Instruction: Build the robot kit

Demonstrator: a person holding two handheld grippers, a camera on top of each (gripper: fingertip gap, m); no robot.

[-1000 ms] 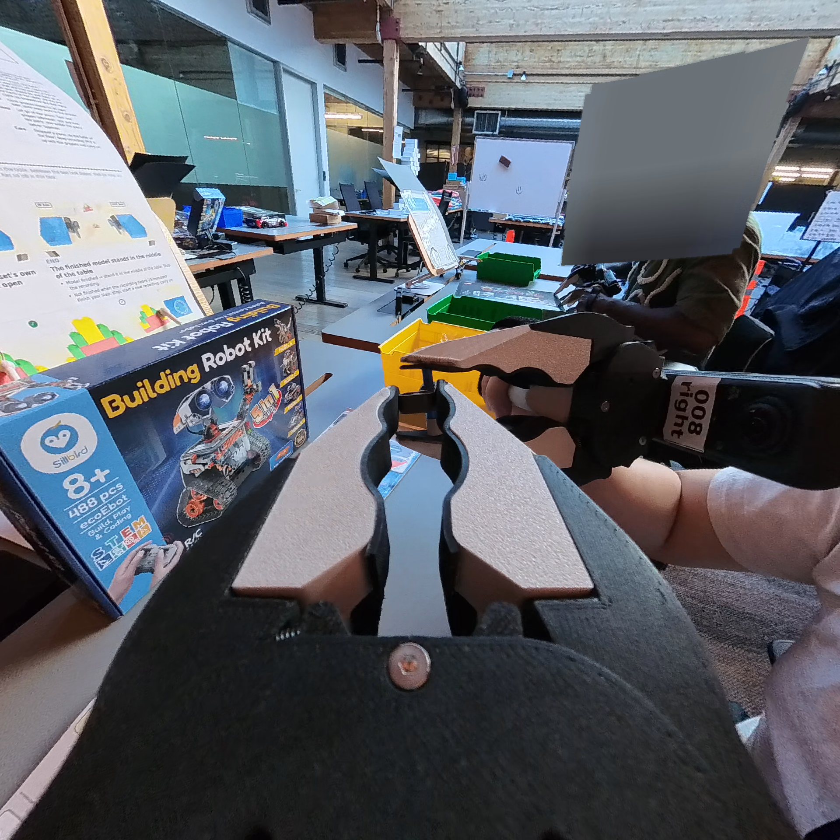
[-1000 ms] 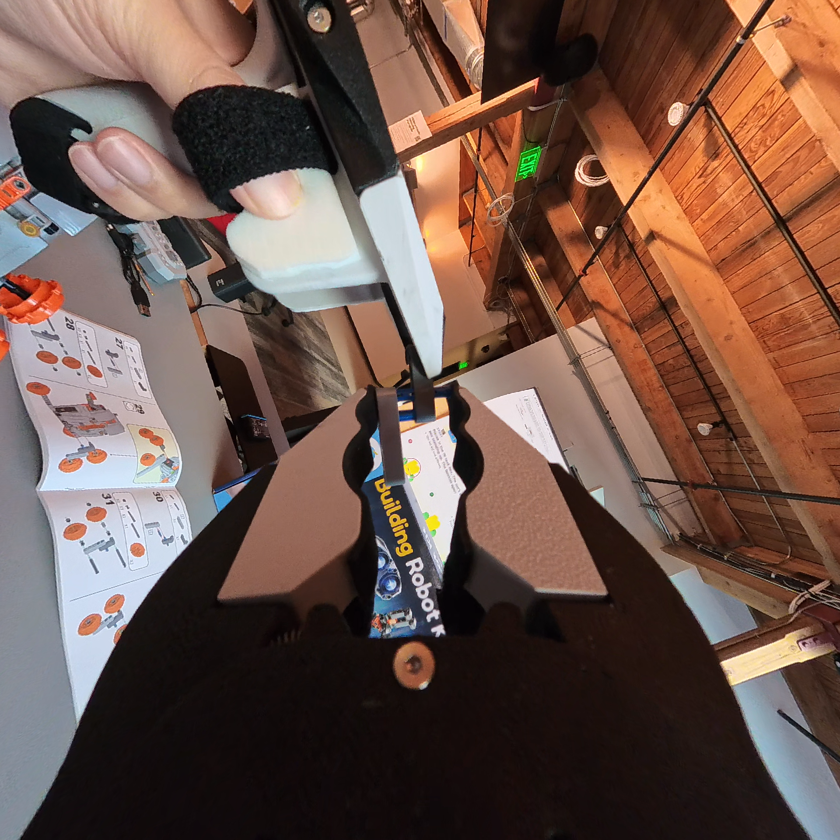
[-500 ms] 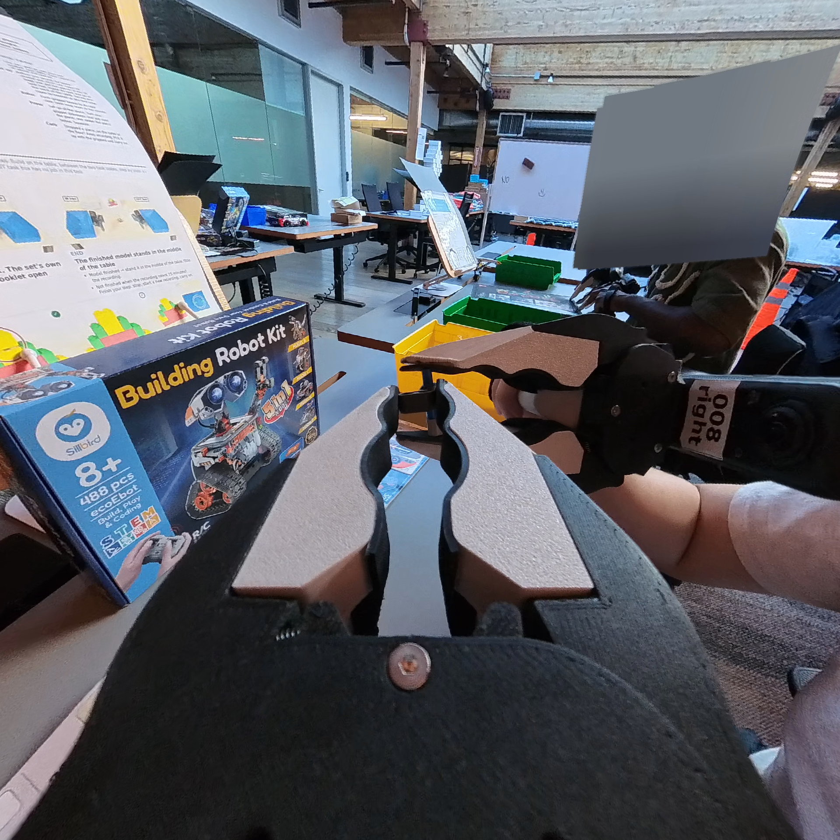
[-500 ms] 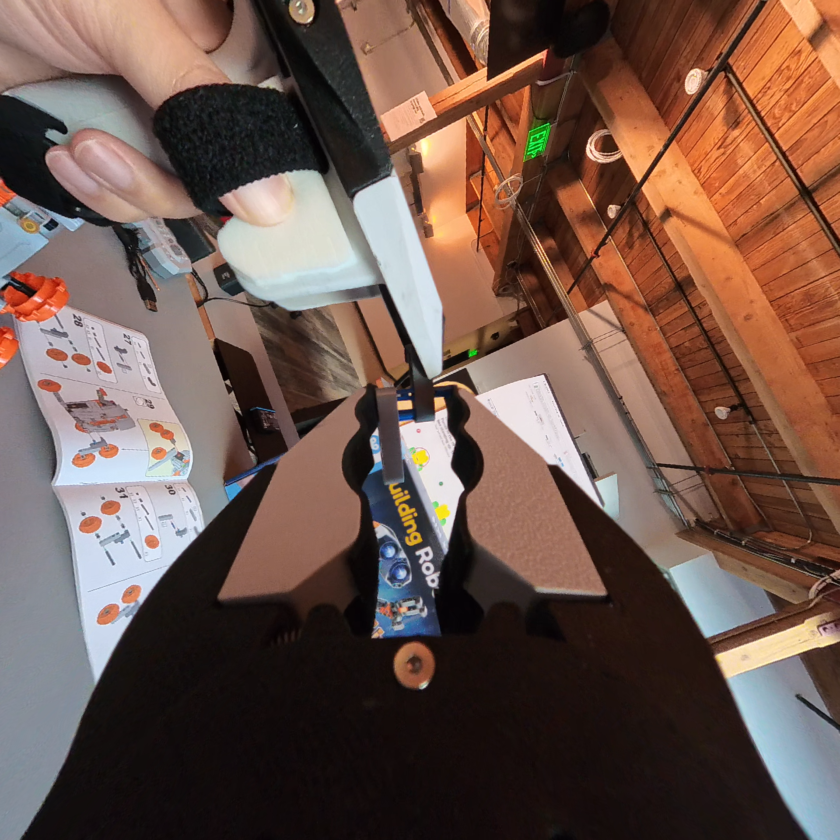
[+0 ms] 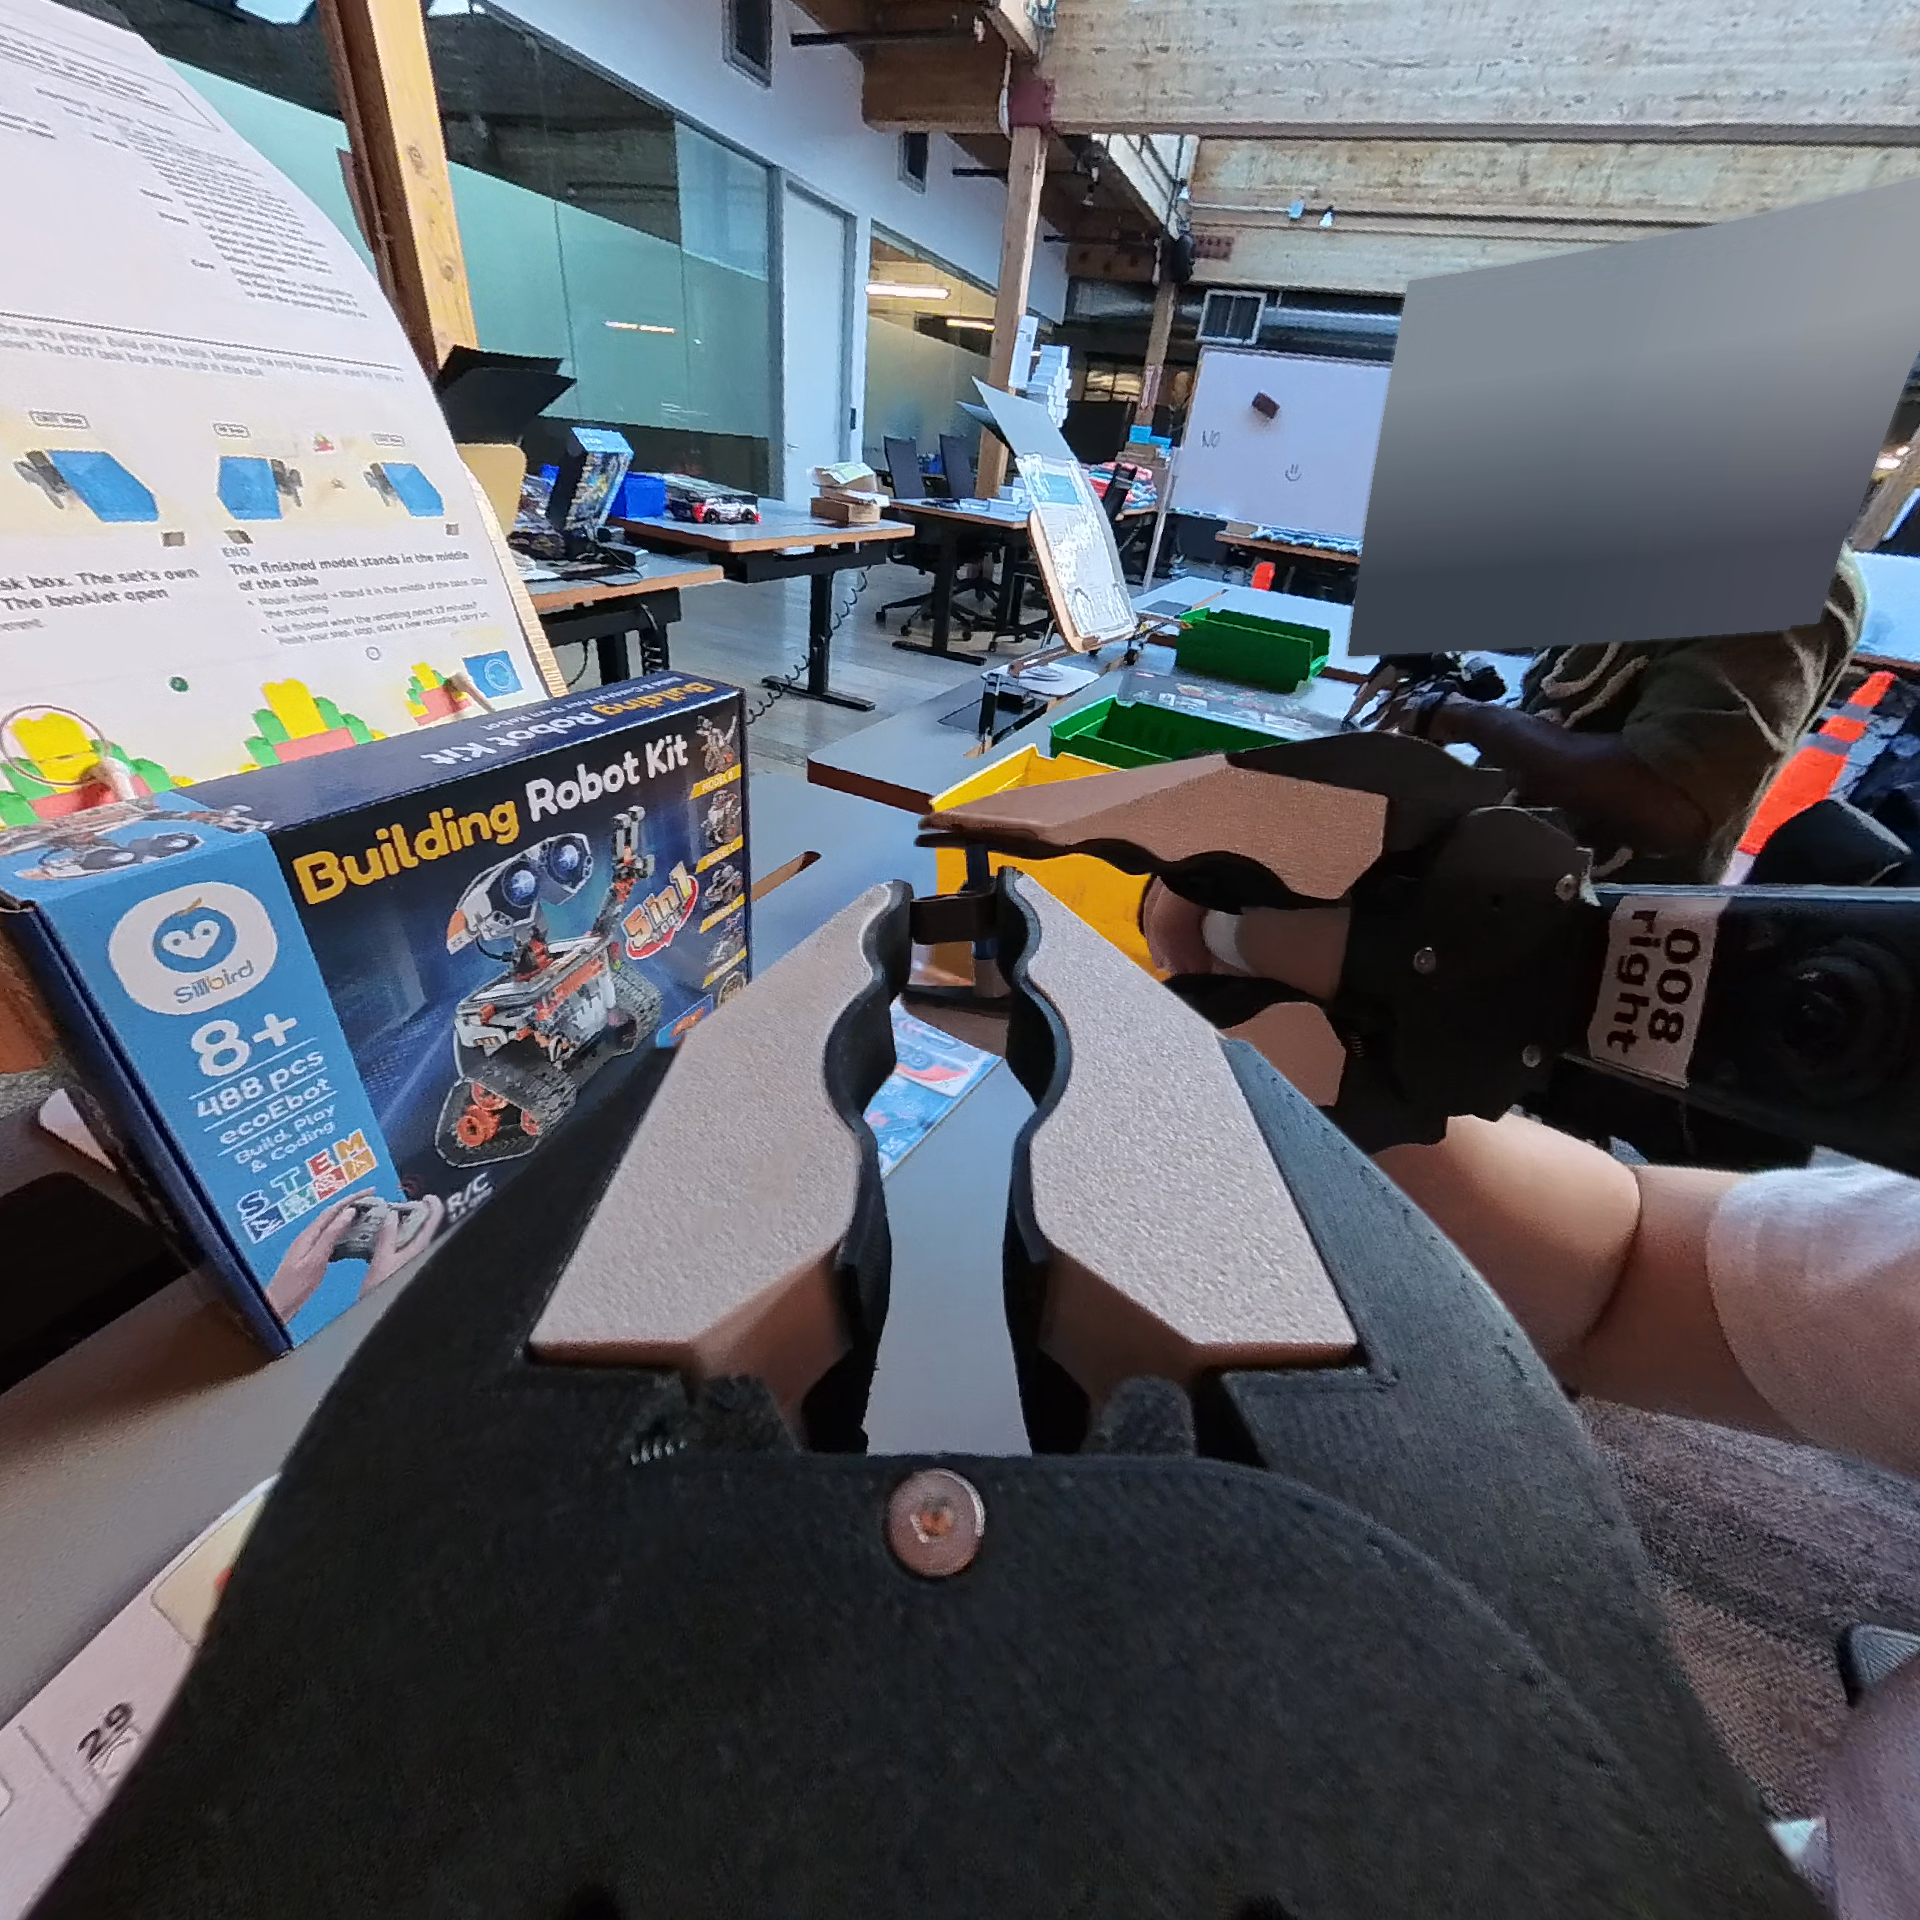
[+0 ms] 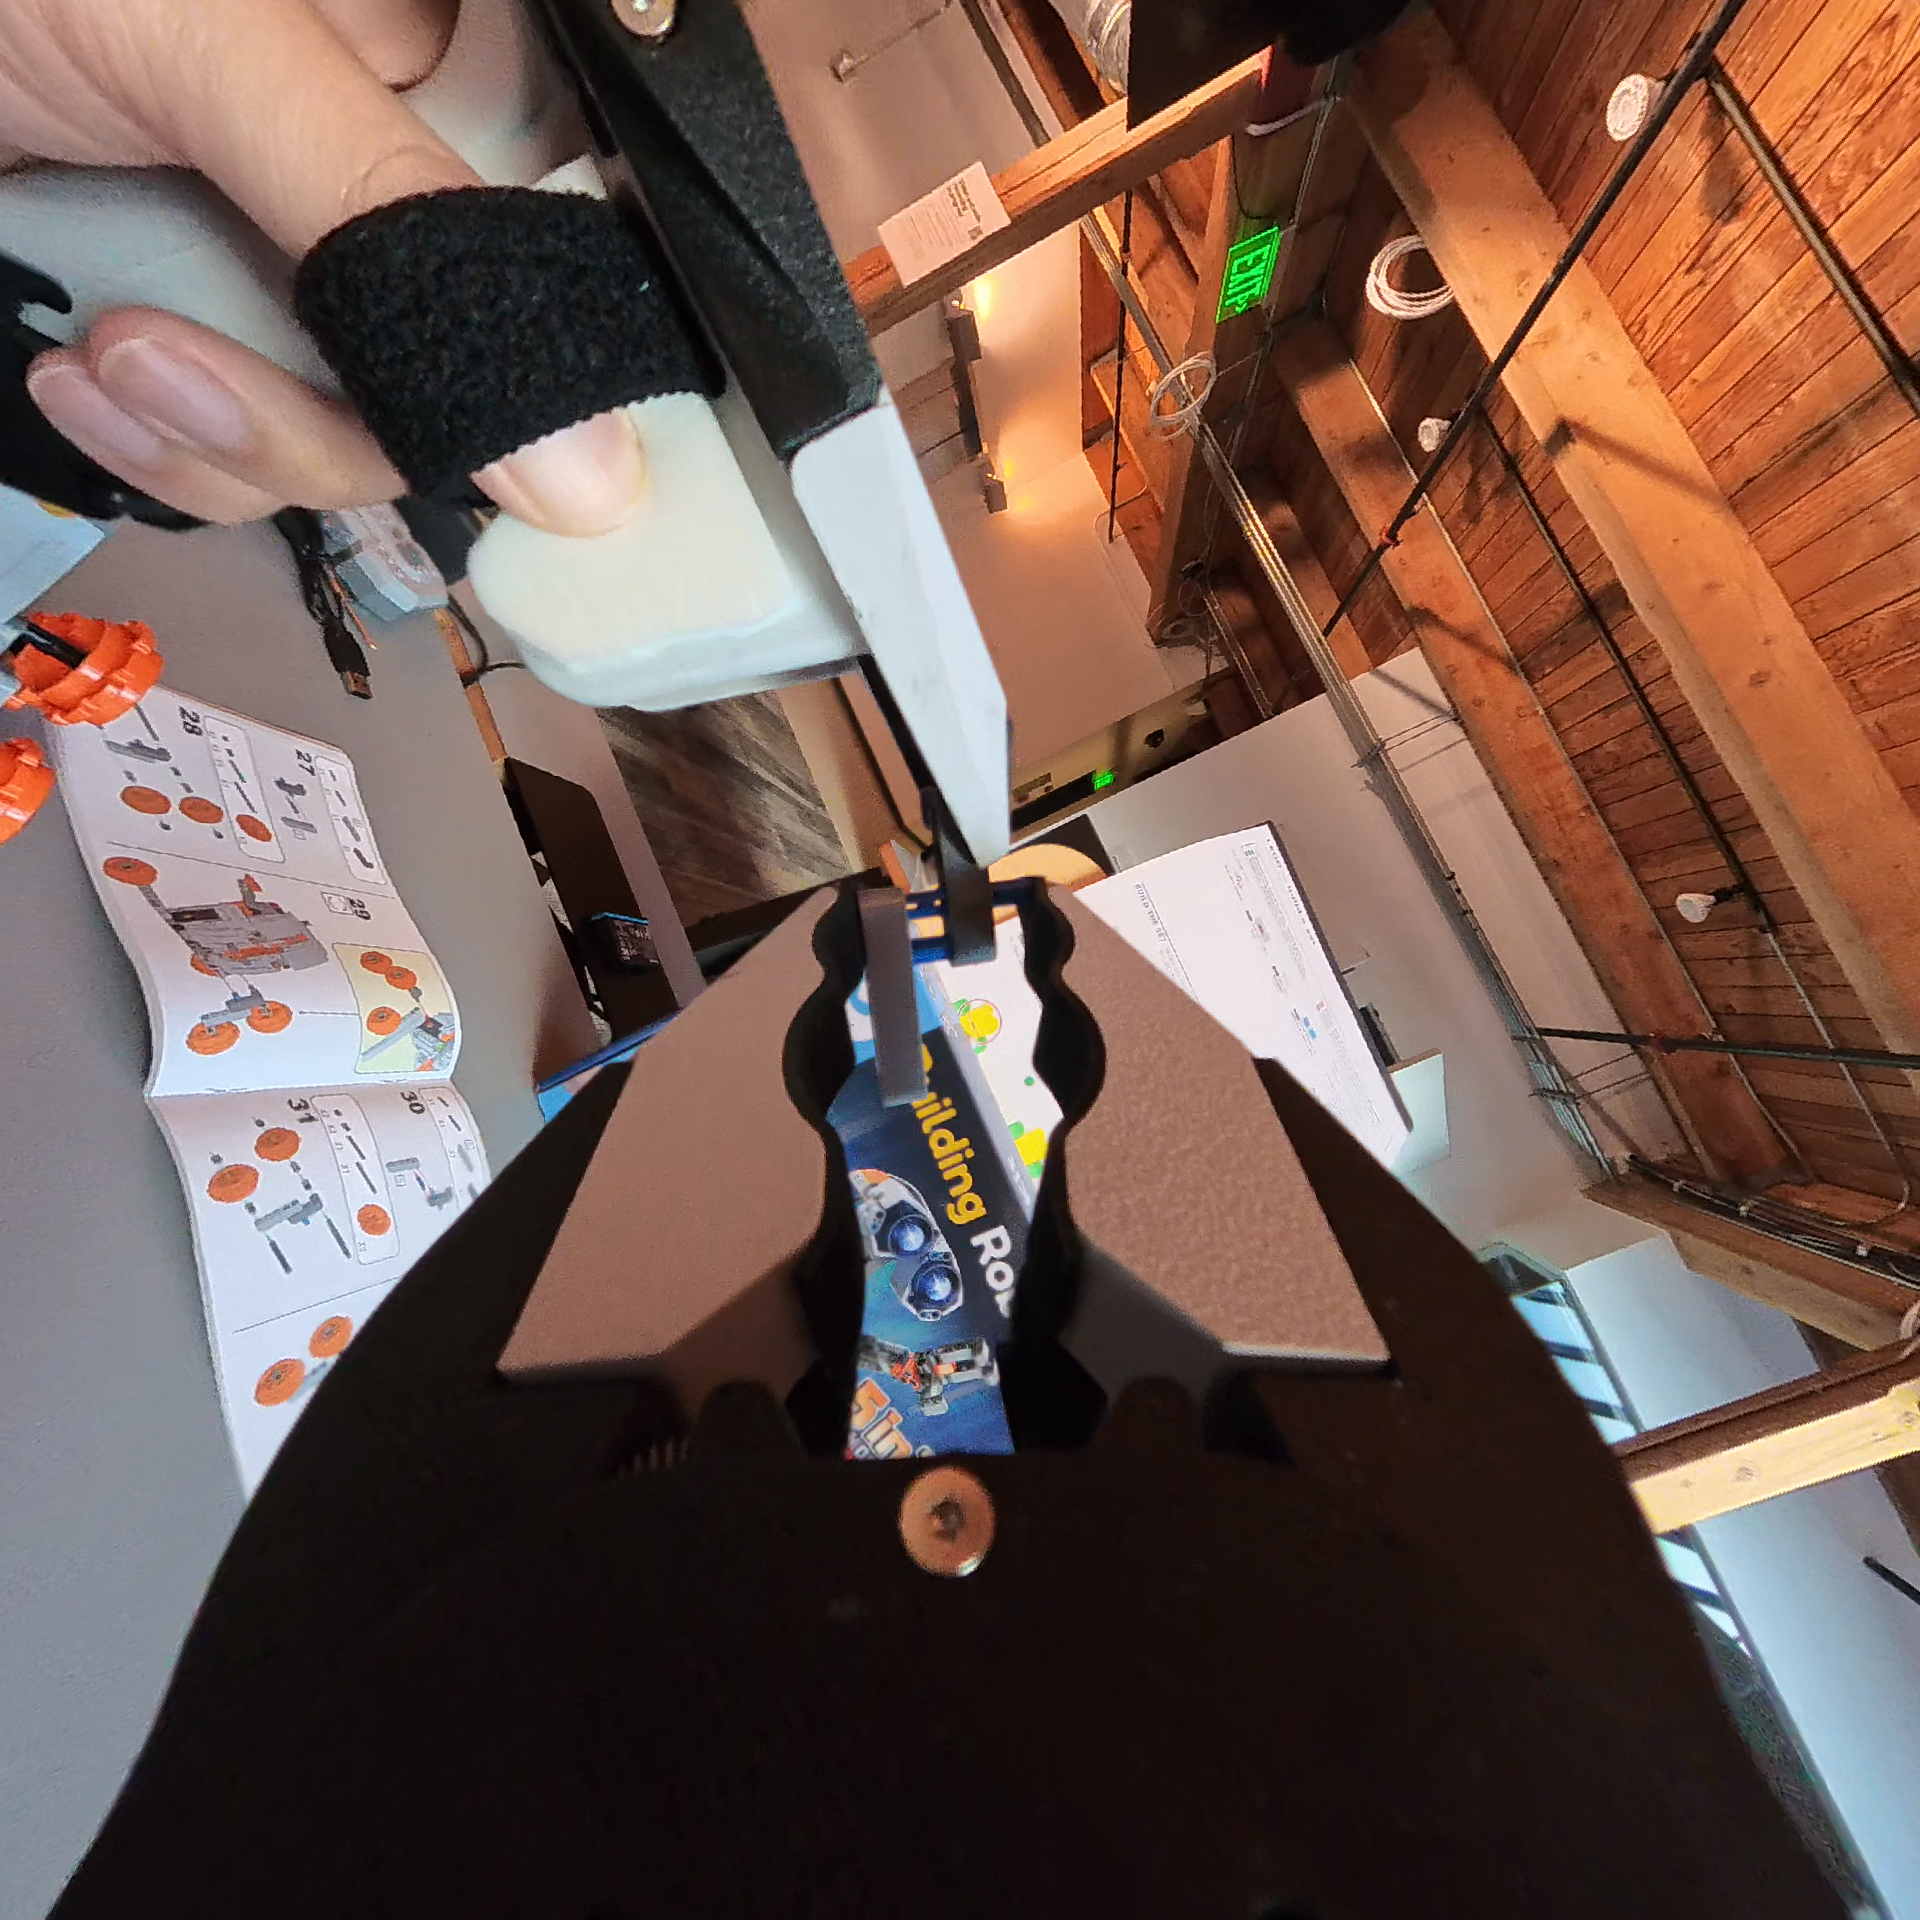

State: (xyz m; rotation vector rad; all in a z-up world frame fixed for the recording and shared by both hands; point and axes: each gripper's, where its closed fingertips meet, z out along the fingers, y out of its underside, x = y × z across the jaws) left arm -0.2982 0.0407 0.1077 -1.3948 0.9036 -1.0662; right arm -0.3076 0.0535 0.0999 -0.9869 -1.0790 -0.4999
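Two tools stay clamped, tips together above the worktop: my left tool pinches a small black piece, my right tool a grey bar on a blue pin. Only my view has drifted slightly toward the kit box.

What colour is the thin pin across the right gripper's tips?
Blue pin, clearest in the right wrist view, between the right gripper tips.

- Blue toy box, 9 o'clock in the left wrist view: large and small printed lettering.
- White instruction sheet, 10 o'clock: fine print.
- White label, 3 o'clock: black print.
- Open booklet, 9 o'clock in the right wrist view: step numbers.
- Green lit sign, 1 o'clock: lettering.
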